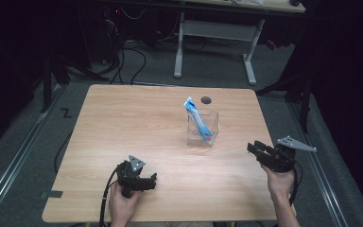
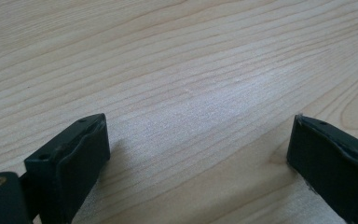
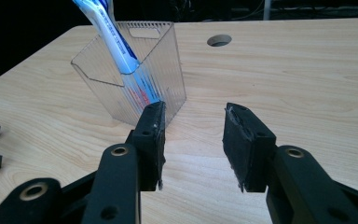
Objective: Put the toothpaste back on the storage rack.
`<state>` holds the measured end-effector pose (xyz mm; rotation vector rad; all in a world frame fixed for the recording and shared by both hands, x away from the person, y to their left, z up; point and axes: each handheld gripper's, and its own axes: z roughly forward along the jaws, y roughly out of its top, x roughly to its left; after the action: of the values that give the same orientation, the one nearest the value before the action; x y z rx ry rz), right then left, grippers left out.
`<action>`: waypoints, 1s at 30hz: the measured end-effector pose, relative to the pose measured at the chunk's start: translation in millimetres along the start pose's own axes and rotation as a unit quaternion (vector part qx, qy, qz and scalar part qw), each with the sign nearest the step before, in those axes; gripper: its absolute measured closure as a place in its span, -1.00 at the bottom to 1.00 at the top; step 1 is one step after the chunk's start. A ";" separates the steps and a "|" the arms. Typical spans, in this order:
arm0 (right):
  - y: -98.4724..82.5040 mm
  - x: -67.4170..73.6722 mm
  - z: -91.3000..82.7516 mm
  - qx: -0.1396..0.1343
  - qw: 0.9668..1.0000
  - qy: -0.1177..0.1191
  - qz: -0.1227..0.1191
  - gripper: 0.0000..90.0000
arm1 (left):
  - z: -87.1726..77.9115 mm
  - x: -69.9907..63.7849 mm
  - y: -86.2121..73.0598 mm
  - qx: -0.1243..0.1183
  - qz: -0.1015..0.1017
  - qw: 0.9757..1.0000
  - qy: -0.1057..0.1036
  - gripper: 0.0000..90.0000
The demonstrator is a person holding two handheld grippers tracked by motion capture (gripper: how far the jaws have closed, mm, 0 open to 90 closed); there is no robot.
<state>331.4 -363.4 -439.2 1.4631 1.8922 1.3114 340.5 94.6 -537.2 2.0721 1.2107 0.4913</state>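
One clear plastic holder (image 1: 203, 128) stands right of centre in the high view, on the wooden table (image 1: 137, 123), with one blue-and-white tube (image 1: 196, 118) leaning inside it, its top sticking out toward the upper left. Two grippers are in hand — the left gripper (image 1: 152, 179) at lower centre-left, jaws spread wide over bare wood, grasping nothing; the right gripper (image 1: 254, 147) at the lower right, jaws parted and empty. One round hole (image 1: 206, 100) sits just above the holder.
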 end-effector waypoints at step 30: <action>-30.9 2.8 30.3 0.044 0.999 -0.014 -0.006 0.29 | 0.0 0.0 0.0 0.000 0.000 1.000 0.000 -0.87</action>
<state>337.8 -348.2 -479.3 1.5028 1.9607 1.2086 340.5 94.6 -537.2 2.0723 1.2105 0.4912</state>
